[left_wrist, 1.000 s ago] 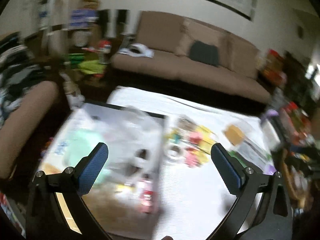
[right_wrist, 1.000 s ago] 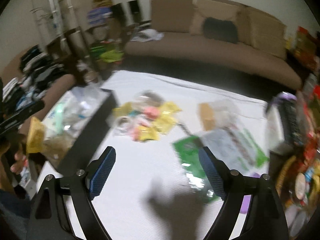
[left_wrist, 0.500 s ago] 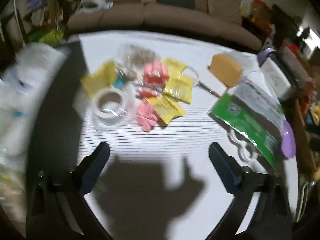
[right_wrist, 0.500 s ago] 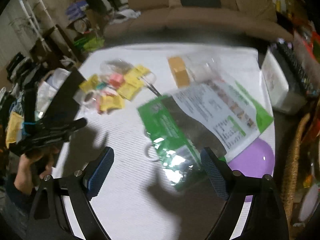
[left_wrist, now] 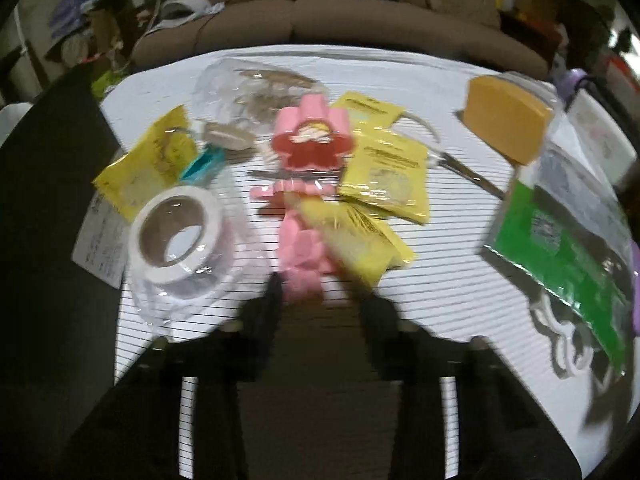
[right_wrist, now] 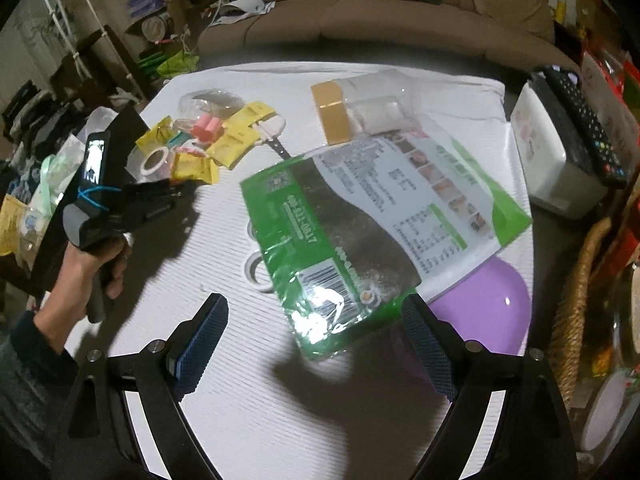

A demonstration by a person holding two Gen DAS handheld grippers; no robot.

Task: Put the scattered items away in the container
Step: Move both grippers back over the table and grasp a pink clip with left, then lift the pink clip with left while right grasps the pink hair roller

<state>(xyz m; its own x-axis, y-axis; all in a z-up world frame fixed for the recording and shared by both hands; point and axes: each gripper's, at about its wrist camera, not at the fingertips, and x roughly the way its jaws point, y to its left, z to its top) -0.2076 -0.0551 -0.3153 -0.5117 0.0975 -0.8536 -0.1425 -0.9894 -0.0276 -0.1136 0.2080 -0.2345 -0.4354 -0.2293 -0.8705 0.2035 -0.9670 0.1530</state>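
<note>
A pile of small items lies on the white table: a pink flower-shaped piece (left_wrist: 301, 256), a red and pink flower case (left_wrist: 312, 140), yellow packets (left_wrist: 384, 176) and a tape roll (left_wrist: 176, 236). My left gripper (left_wrist: 320, 300) is blurred, its jaws narrowed around the near end of the pink flower piece; contact is unclear. It shows in the right wrist view (right_wrist: 176, 192) at the pile's edge. My right gripper (right_wrist: 316, 340) is open, straddling the near corner of a large green food bag (right_wrist: 360, 220). The black container (left_wrist: 48, 200) is at left.
An orange sponge (left_wrist: 504, 120) and scissors (left_wrist: 460, 164) lie behind the pile. A purple bowl (right_wrist: 480, 312) sits partly under the green bag. A white box with a remote (right_wrist: 560, 152) stands at right, and a wicker basket (right_wrist: 580, 288) beyond the table edge.
My left gripper swung from over the container to the pile, dropped low and narrowed its jaws at the pink flower piece. My right gripper moved forward to the green bag's near corner.
</note>
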